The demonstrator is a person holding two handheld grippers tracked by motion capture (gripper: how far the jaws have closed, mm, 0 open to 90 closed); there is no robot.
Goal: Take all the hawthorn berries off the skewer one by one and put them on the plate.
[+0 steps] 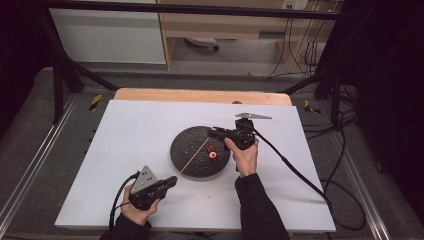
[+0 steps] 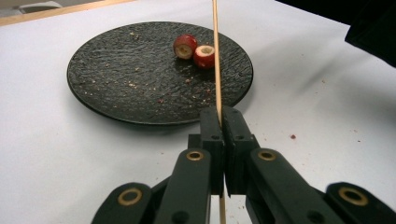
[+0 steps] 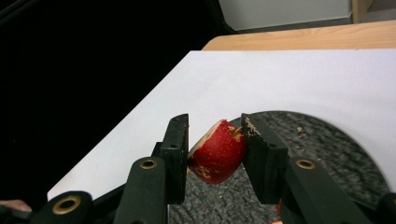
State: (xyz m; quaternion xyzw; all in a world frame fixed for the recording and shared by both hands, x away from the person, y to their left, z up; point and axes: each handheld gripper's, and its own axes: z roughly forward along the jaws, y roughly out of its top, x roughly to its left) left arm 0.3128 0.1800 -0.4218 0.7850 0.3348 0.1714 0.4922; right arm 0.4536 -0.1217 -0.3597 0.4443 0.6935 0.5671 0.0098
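Right gripper (image 3: 212,154) clamps a red fruit piece (image 3: 217,151) between its pads, above the plate (image 3: 336,154). Left gripper (image 2: 220,135) pinches a thin skewer (image 2: 216,56). Fruit looks light, soft, bruisable; keep grip across its skin.

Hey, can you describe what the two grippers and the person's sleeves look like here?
Both tools are black. The left hand-held gripper carries a grey three-cornered plate on top, and the right hand-held gripper has one too. A black cable trails from each. In the gripper views, the flat black jaws hang on links with brass-coloured pivot rings. The person wears dark long sleeves.
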